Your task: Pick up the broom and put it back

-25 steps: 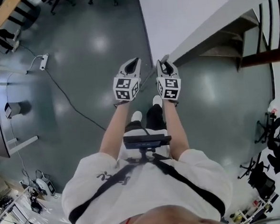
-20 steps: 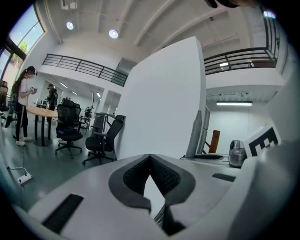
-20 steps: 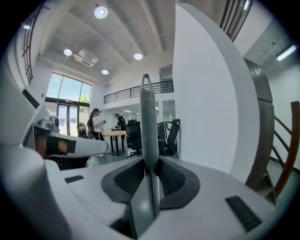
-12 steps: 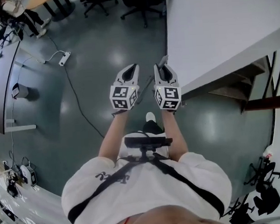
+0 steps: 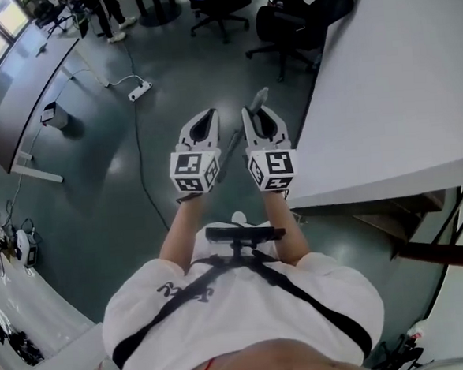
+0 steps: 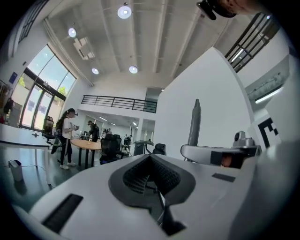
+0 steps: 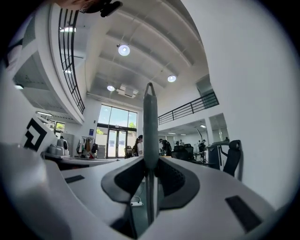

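The broom shows only as its grey handle (image 7: 150,126), which runs upright between the jaws of my right gripper (image 7: 150,165) and ends in a pointed tip above them. That gripper is shut on it. In the head view the right gripper (image 5: 255,115) points away from me with the handle's tip (image 5: 259,98) beyond it, and more of the handle (image 5: 231,147) slants down between the two grippers. My left gripper (image 5: 205,119) is level beside it, jaws together, nothing held. From the left gripper (image 6: 151,161) view the handle (image 6: 194,123) stands to the right. The broom's head is hidden.
A tall white wall (image 5: 398,74) fills the right side. Black office chairs (image 5: 291,18) stand ahead of it. A power strip (image 5: 138,90) with its cable lies on the dark floor at left, near a long desk (image 5: 27,84). People stand far ahead by a table (image 6: 86,145).
Both grippers have risen together and tipped up to point level, the handle still in the right one. The head view has swung from the floor by the stairs toward the chairs and desks.
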A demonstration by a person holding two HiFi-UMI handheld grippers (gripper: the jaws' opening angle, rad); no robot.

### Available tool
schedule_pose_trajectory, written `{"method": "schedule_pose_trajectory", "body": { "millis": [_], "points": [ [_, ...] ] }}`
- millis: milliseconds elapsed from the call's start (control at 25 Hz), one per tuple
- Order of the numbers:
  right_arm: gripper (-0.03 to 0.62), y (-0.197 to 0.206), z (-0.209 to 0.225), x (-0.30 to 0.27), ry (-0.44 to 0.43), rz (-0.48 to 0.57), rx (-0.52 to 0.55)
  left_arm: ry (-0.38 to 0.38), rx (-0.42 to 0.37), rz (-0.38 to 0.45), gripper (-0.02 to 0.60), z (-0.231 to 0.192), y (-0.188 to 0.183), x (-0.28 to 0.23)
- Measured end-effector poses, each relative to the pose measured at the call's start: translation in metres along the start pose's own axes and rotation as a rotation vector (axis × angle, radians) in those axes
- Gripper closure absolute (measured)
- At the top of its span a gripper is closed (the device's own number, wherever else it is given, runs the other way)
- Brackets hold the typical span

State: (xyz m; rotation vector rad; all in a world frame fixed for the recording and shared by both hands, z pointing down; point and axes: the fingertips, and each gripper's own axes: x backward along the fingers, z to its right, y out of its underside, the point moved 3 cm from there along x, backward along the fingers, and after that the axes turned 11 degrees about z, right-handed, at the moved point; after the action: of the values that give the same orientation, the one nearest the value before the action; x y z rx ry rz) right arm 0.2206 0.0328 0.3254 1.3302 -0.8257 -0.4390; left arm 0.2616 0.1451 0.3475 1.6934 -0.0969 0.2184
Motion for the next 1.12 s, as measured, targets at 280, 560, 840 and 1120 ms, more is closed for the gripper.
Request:
{"method": "schedule_pose_trajectory", "body": {
  "millis": [280,560,840,1120],
  "points": [
    [0.491,0.0,0.008,-0.059,-0.143,0.025,-0.036,-0.146,-0.033,0.03,0.569,-0.028,-0.011,-0.028],
    [0.491,0.033,-0.001,-0.087,-0.191,-0.008,-0.066,-0.235,-0.051,0.029,0.57,-0.069,0.002,-0.018],
    [0.491,0.082,0.01,-0.152,-0.208,-0.042,-0.083,-0.251,-0.048,0.016,0.569,-0.126,0.035,-0.065],
    [0.491,0.119,0.024,-0.248,-0.175,-0.067,-0.072,-0.188,-0.059,0.01,0.569,-0.196,0.047,-0.15]
  ]
}}
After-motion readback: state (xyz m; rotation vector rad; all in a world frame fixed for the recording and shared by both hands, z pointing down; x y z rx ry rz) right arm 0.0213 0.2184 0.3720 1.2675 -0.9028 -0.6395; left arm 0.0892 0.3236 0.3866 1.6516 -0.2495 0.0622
